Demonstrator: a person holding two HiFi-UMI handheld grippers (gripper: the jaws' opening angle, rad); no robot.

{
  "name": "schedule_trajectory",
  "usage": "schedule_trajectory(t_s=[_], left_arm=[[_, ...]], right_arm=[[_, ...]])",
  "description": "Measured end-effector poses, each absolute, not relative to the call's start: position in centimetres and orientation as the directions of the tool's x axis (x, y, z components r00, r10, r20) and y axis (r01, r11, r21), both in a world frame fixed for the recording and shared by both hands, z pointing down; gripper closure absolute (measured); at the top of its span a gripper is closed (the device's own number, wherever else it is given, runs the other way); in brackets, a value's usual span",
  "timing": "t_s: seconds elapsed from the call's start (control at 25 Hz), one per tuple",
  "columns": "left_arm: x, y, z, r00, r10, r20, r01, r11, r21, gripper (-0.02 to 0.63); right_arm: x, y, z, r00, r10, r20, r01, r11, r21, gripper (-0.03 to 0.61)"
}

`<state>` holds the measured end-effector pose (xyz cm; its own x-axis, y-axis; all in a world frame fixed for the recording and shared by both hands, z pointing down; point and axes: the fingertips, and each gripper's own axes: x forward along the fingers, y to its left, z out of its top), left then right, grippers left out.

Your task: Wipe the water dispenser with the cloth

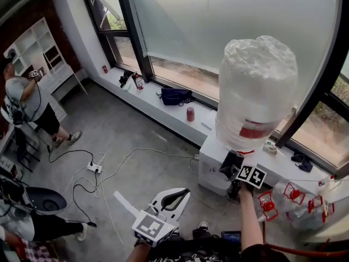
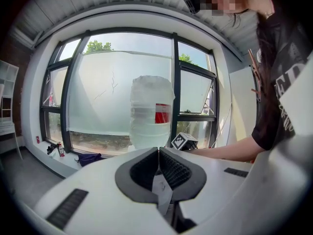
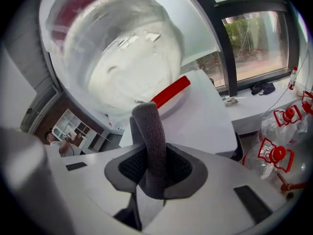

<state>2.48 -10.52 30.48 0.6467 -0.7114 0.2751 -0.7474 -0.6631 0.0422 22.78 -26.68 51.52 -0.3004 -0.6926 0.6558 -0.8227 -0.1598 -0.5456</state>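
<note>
The white water dispenser [image 1: 215, 165] stands by the window ledge with a big clear bottle [image 1: 256, 91] upside down on top. My right gripper [image 1: 232, 166] is at the dispenser's top front edge, just under the bottle. It is shut on a grey cloth [image 3: 149, 141], whose folded end sticks up out of the jaws close to the dispenser's white top [image 3: 200, 114] and red collar [image 3: 170, 91]. My left gripper [image 1: 184, 193] hangs low in front of me, away from the dispenser, jaws shut with nothing held. In the left gripper view the bottle [image 2: 151, 111] is straight ahead.
Several empty bottles with red caps [image 1: 294, 201] lie to the right of the dispenser. A blue bag [image 1: 175, 95] and a red can [image 1: 190, 113] sit on the window ledge. Cables and a power strip [image 1: 95, 168] cross the floor. A person [image 1: 27, 100] stands at far left.
</note>
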Motion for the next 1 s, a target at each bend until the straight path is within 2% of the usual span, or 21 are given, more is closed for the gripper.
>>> schedule_trajectory(t_s=[0.32, 0.64, 0.8, 1.0], left_arm=[[5.9, -10.6, 30.8, 0.730, -0.628, 0.270, -0.663, -0.746, 0.057, 0.592], [7.5, -10.1, 31.3, 0.777, -0.572, 0.265, -0.607, -0.792, 0.071, 0.592], [6.7, -9.9, 31.6, 0.780, -0.565, 0.269, -0.601, -0.796, 0.070, 0.592], [5.1, -9.7, 32.2, 0.779, -0.567, 0.269, -0.603, -0.794, 0.074, 0.592]], right_arm=[[29.7, -22.8, 52.0, -0.212, -0.714, 0.667, -0.810, -0.254, -0.529, 0.476], [36.1, -19.0, 53.2, -0.068, -0.699, 0.712, -0.854, -0.328, -0.403, 0.477], [35.3, -17.8, 51.6, -0.068, -0.720, 0.690, -0.878, -0.285, -0.384, 0.477], [29.6, -17.8, 50.0, -0.161, -0.741, 0.652, -0.915, -0.136, -0.380, 0.477]])
